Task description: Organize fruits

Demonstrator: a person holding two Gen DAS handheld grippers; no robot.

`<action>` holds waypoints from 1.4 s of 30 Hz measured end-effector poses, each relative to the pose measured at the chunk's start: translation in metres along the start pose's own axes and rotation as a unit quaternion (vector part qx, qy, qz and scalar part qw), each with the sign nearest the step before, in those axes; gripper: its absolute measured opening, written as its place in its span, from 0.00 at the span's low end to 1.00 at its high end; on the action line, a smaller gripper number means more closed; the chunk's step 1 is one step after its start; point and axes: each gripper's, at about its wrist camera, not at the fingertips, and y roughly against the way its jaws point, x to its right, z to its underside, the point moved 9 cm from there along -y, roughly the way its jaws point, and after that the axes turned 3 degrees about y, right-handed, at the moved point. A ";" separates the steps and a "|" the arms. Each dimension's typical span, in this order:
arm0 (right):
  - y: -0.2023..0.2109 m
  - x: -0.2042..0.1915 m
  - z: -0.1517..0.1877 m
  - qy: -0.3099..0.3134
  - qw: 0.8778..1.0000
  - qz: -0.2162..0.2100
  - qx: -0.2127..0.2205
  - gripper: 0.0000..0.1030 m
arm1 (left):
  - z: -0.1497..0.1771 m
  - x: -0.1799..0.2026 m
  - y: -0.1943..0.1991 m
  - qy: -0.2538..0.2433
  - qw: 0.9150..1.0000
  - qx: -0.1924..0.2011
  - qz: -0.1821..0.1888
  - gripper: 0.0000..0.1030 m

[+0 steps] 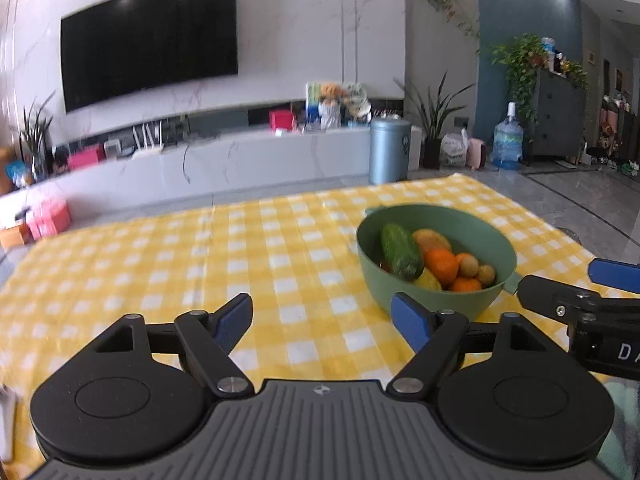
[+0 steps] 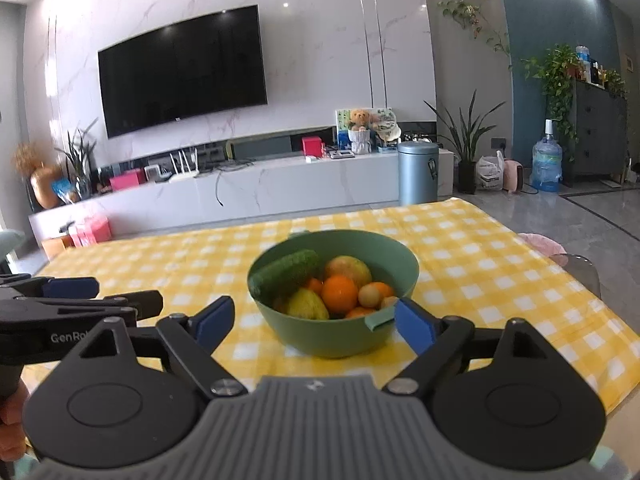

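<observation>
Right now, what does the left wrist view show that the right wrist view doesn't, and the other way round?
Only the left wrist view shows the left gripper head-on, jaws open over bare tablecloth, with the bowl off to its right. Only the right wrist view shows the right gripper open and centred just short of the bowl, and a pink object past the table's right edge. Both show the bowl holding a cucumber, oranges and other fruit, plus the TV.

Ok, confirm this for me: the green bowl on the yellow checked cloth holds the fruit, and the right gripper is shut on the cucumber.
Not quite. The right gripper is open and holds nothing; the right wrist view shows the cucumber lying in the green bowl with the other fruit, on the yellow checked cloth.
</observation>
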 end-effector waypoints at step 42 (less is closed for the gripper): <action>-0.049 0.003 0.028 -0.011 0.997 0.019 -0.079 0.84 | 0.033 -0.002 -0.026 -0.007 0.996 -0.091 -0.013 0.90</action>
